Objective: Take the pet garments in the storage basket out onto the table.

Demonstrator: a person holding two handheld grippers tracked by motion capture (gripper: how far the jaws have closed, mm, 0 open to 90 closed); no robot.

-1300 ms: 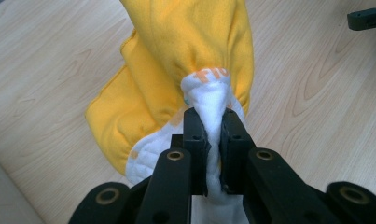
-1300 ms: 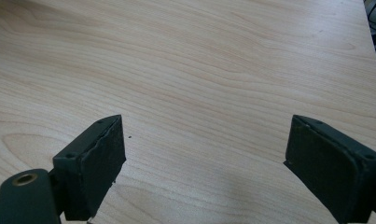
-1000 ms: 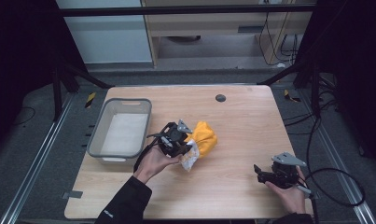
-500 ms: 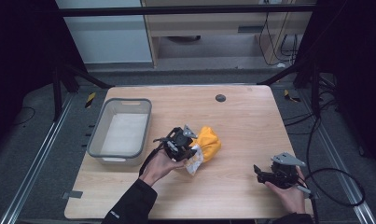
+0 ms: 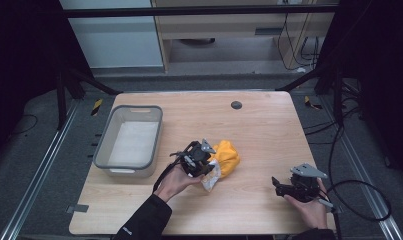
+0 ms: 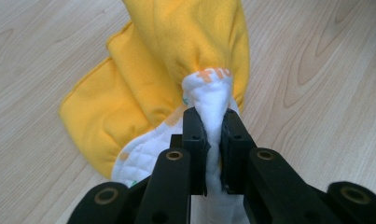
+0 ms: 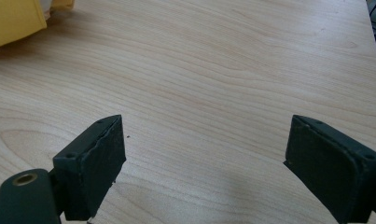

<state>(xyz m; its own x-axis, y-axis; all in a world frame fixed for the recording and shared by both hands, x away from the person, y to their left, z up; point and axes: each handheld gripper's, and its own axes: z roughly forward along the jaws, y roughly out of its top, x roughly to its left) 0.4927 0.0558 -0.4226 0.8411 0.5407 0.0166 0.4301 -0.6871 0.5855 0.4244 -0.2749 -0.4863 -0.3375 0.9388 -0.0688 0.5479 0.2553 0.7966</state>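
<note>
The fingers [image 6: 195,140] of the left gripper [image 6: 212,140] are pinching a white quilted fold of the yellow cloth [image 6: 176,60], and the fold is standing up between them while the rest is hanging and lying on the bench [image 6: 45,42]. In the high view the left gripper [image 5: 198,157] is sitting near the middle of the bench [image 5: 259,125], with the yellow cloth [image 5: 226,156] bunched just beside it on its right.

The cloth is looking soft, light and limp, so I am judging that it will sag and drag when lifted, and that it will not break. A thick fold or the seam edge seems the best place to hold, because a thin single layer may be slipping out.

The right gripper [image 5: 294,187] is resting near the front right part of the bench, well apart from the cloth. Its fingers [image 7: 94,163] are standing wide apart over bare wood and are holding nothing; a corner of the yellow cloth [image 7: 13,21] is showing far off.

A grey tub [image 5: 130,141] is standing at the left side, near the left gripper, and a small dark round spot [image 5: 236,105] is lying toward the far edge. Nothing is standing between the cloth and the tub.
</note>
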